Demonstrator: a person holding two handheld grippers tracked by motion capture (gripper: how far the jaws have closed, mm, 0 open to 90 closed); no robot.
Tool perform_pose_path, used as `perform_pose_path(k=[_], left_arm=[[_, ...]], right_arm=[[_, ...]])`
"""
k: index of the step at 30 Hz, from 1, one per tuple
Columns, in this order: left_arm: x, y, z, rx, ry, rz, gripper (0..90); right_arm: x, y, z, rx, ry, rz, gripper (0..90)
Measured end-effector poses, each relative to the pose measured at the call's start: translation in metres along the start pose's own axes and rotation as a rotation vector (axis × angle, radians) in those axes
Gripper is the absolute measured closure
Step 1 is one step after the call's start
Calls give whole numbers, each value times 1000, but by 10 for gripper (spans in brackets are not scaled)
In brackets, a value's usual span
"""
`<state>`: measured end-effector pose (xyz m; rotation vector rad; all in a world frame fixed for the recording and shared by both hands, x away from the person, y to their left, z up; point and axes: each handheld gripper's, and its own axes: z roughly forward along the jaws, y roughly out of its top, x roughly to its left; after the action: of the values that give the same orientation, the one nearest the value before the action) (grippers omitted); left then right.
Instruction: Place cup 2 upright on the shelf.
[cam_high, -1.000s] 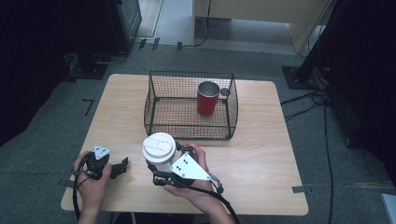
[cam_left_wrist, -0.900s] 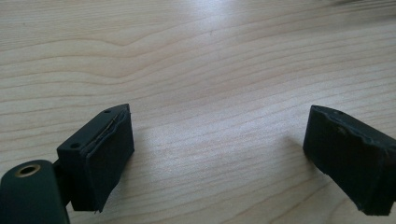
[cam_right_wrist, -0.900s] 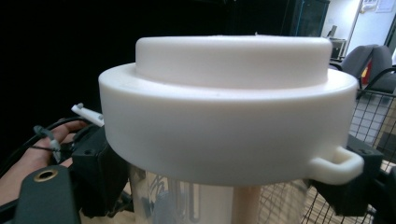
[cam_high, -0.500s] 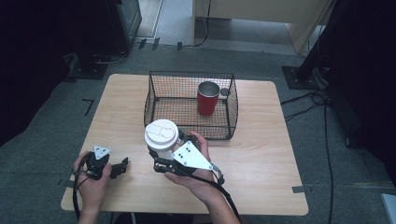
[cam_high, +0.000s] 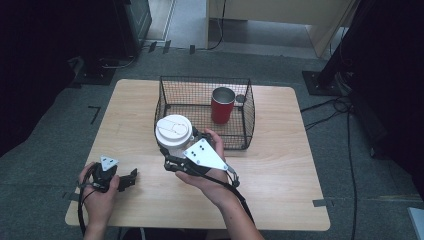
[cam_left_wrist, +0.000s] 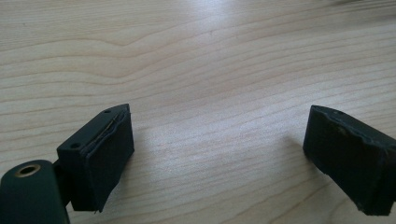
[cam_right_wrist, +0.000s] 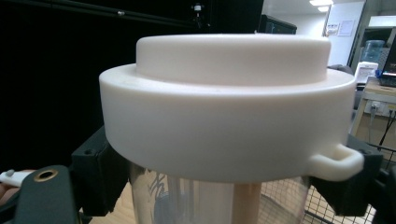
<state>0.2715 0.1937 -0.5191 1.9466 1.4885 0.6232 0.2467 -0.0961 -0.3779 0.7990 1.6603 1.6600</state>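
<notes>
A clear container with a wide white lid (cam_high: 172, 131) is lifted off the table, just in front of the wire basket's (cam_high: 200, 80) near left corner. My right gripper (cam_high: 171, 152) is shut on its clear body below the lid. In the right gripper view the white-lidded container (cam_right_wrist: 229, 107) stands upright between the jaws of my right gripper (cam_right_wrist: 224, 196), with a small tab at the lid's right. My left gripper (cam_high: 127, 180) rests open near the table's front left. In its own view the left gripper (cam_left_wrist: 217, 158) has bare wood between its fingers.
A red cup (cam_high: 222, 105) stands upright inside the black wire basket, towards its far right. The wooden table (cam_high: 280, 165) has free room at the right and front. Dark equipment and cables surround the table on the floor.
My right gripper has lifted the white-lidded container and carried it away from the person, closer to the basket. The left gripper has stayed in place.
</notes>
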Motion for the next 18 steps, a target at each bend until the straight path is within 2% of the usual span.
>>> perform_pose_path(k=[4,18], left_arm=[[0,0,0,0,0,0,95],[0,0,0,-1,0,-2,95]], right_arm=[[-4,3,6,-6,-10,12,165],[-15,15,25,-24,-44,-4,165]])
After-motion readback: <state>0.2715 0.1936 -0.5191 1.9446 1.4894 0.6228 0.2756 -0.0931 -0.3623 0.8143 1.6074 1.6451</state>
